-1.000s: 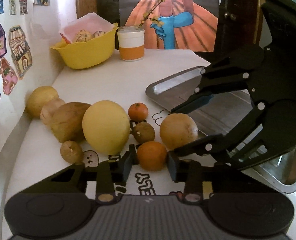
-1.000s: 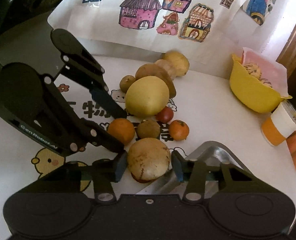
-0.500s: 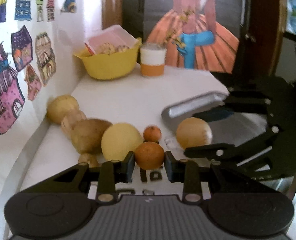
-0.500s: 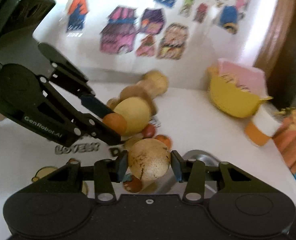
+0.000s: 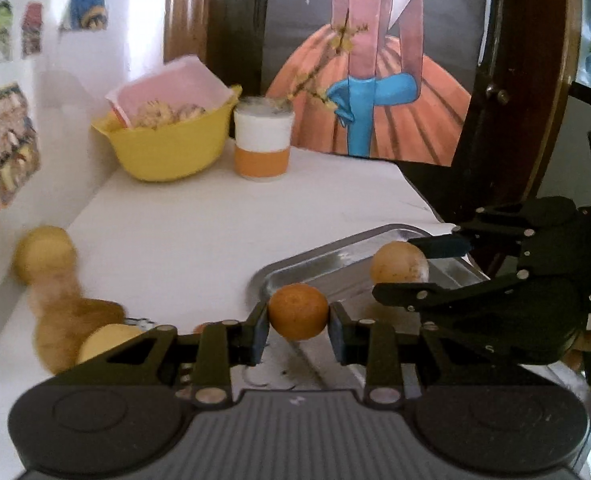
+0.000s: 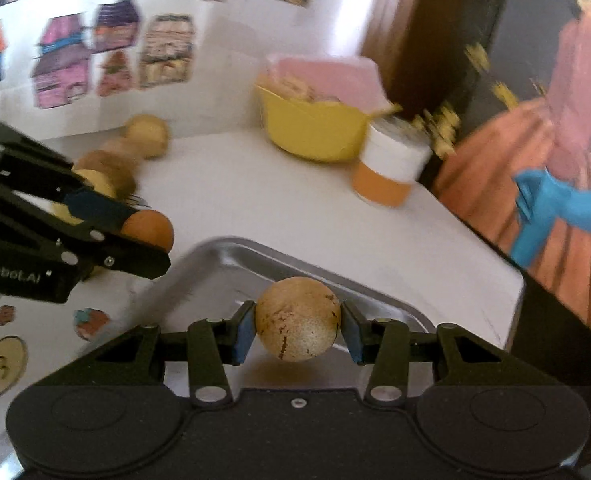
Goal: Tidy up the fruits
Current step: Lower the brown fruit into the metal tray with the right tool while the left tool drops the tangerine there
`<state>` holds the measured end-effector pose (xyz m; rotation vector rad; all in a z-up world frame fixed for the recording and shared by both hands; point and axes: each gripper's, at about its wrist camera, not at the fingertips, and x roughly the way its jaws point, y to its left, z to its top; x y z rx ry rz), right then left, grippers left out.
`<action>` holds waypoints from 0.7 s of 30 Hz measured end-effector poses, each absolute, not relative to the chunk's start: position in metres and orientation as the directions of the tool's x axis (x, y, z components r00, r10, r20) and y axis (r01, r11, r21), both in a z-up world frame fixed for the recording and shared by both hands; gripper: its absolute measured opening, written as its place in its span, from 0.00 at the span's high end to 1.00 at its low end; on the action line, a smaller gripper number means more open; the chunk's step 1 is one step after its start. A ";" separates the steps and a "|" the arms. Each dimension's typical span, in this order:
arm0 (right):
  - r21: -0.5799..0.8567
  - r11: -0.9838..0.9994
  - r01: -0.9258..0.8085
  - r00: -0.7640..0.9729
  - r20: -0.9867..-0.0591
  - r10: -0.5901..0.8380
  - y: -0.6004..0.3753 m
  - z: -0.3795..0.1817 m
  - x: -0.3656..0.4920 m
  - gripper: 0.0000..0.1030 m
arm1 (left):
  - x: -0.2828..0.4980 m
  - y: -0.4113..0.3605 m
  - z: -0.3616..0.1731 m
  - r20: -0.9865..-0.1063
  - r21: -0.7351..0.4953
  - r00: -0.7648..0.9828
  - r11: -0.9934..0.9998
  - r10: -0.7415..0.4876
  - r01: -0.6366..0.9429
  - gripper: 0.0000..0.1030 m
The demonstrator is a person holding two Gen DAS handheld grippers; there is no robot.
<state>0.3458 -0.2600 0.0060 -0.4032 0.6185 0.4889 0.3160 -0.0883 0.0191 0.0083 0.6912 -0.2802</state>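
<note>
Gripping an orange (image 5: 298,311), the left tongs (image 5: 298,332) are closed on it from both sides, fruit lifted at the near-left corner of the metal tray (image 5: 335,250). Right tongs (image 6: 298,330) are clamped the same way on a tan speckled round fruit (image 6: 298,319), held above the tray's (image 6: 231,258) inside. In the left wrist view the right tongs (image 5: 423,272) enter from the right with that tan fruit (image 5: 398,262) over the tray. In the right wrist view the left tongs (image 6: 151,240) come in from the left, orange (image 6: 148,229) at their tip, just beside the tray's left corner. Remaining fruits (image 5: 61,300) sit blurred on the white counter (image 5: 199,220) by the wall, left of the tray. Yellow bowl (image 5: 167,142) and orange-banded cup (image 5: 262,142) stand at the far end of the counter.
</note>
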 end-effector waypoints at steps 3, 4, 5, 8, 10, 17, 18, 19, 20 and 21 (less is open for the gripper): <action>-0.226 0.816 -0.531 0.710 -0.645 0.283 -0.265 0.000 0.350 0.54 | 0.330 -0.095 0.010 -0.666 -0.103 0.703 0.965 -0.247 0.242 0.66; -0.225 0.818 -0.530 0.707 -0.650 0.279 -0.266 -0.001 0.352 0.54 | 0.334 -0.098 0.007 -0.675 -0.103 0.696 0.965 -0.245 0.240 0.66; -0.221 0.819 -0.530 0.703 -0.654 0.279 -0.267 -0.003 0.353 0.54 | 0.336 -0.100 0.004 -0.680 -0.101 0.691 0.965 -0.245 0.242 0.66; -0.204 0.821 -0.533 0.691 -0.664 0.284 -0.269 -0.006 0.358 0.54 | 0.341 -0.105 -0.001 -0.690 -0.097 0.681 0.963 -0.246 0.250 0.66; -0.195 0.822 -0.535 0.687 -0.666 0.289 -0.270 -0.007 0.357 0.54 | 0.343 -0.108 -0.003 -0.695 -0.091 0.676 0.962 -0.246 0.257 0.66; -0.188 0.824 -0.534 0.702 -0.643 0.307 -0.270 -0.005 0.353 0.48 | 0.343 -0.111 -0.003 -0.701 -0.081 0.672 0.963 -0.239 0.258 0.64; -0.196 0.825 -0.530 0.709 -0.636 0.304 -0.270 -0.004 0.352 0.46 | 0.342 -0.111 -0.002 -0.696 -0.083 0.677 0.963 -0.240 0.256 0.60; -0.201 0.826 -0.526 0.715 -0.631 0.302 -0.270 -0.002 0.350 0.43 | 0.340 -0.110 0.000 -0.690 -0.087 0.682 0.963 -0.243 0.255 0.54; -0.202 0.829 -0.521 0.720 -0.626 0.300 -0.271 0.000 0.348 0.41 | 0.338 -0.110 0.002 -0.682 -0.092 0.689 0.963 -0.246 0.253 0.50; -0.200 0.834 -0.514 0.725 -0.621 0.298 -0.272 0.003 0.346 0.40 | 0.335 -0.109 0.005 -0.674 -0.092 0.698 0.965 -0.243 0.247 0.43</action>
